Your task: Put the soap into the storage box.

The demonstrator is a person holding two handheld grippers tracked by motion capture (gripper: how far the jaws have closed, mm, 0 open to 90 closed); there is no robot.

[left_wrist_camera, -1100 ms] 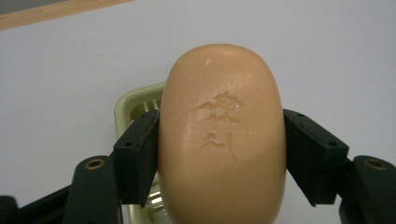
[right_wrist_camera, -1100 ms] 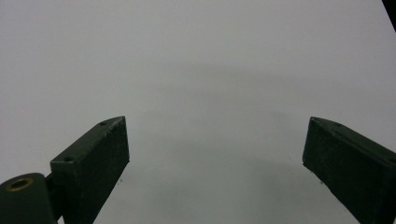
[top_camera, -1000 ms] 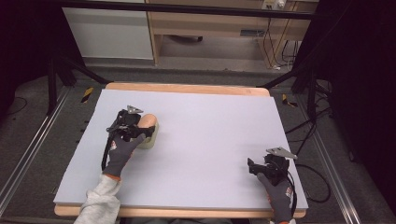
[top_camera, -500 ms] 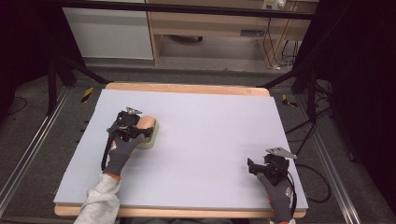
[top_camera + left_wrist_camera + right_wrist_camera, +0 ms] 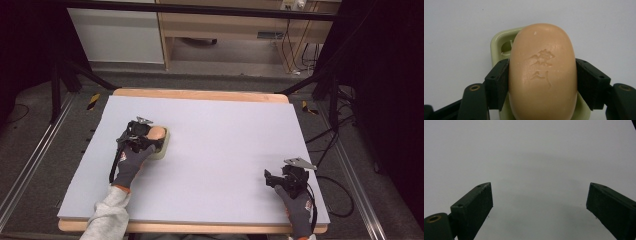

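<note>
A peach-coloured oval bar of soap with stamped characters lies over a pale green soap dish. My left gripper is shut on the soap, one black pad pressed against each long side. In the high view the soap and dish sit at the left of the grey table top, with the left gripper over them. My right gripper rests near the table's front right corner. Its jaws stand wide apart over bare table in the right gripper view, open.
The grey table top has a wooden rim showing at its far and near edges. Black cables hang off the right side onto the floor. A cabinet and stand legs lie beyond the far edge.
</note>
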